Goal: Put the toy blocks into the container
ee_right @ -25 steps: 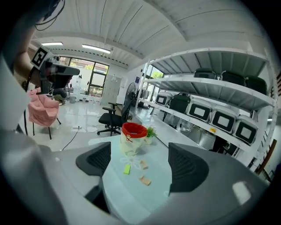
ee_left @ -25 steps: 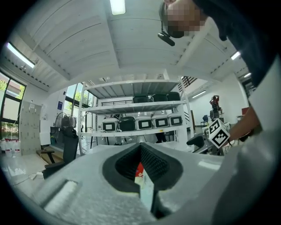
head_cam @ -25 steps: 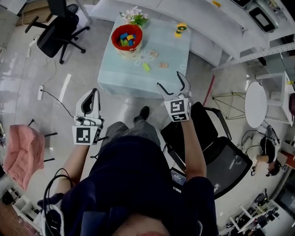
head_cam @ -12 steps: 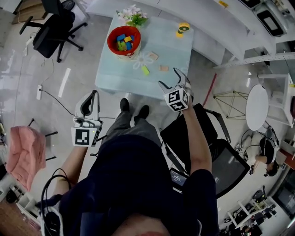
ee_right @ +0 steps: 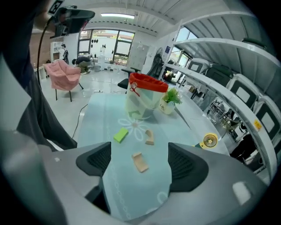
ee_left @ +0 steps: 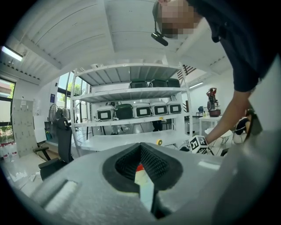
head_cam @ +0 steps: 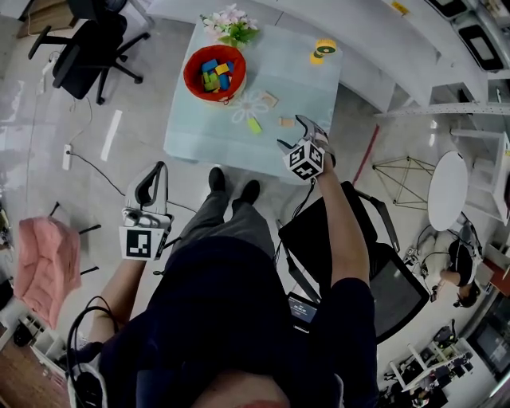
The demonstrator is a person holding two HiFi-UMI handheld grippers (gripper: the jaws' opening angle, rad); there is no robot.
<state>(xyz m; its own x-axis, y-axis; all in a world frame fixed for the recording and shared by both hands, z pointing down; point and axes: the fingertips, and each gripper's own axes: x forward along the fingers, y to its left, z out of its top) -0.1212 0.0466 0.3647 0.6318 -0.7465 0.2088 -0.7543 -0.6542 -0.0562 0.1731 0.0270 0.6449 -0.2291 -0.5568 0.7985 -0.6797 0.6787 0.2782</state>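
A red-rimmed container (head_cam: 214,73) (ee_right: 147,94) with several colored blocks in it stands at the far left of the pale blue table (head_cam: 299,80). A green block (head_cam: 254,125) (ee_right: 120,135) and two tan blocks (head_cam: 268,100) (head_cam: 285,121) lie loose on the table. My right gripper (head_cam: 292,132) (ee_right: 139,154) hovers open over the table's front edge, and the nearer tan block (ee_right: 141,167) shows between its jaws, untouched. My left gripper (head_cam: 153,171) (ee_left: 141,169) hangs low at my left side, away from the table, shut and empty.
A flower pot (head_cam: 229,24) stands beside the container, and a small yellow object (head_cam: 321,50) sits at the table's far right corner. A black office chair (head_cam: 374,263) is right behind my right arm. Another chair (head_cam: 88,48) and a pink seat (head_cam: 44,259) stand to the left.
My right gripper has moved forward from in front of the table to over its front edge, still open. I have stepped closer to the table. The left gripper has barely moved.
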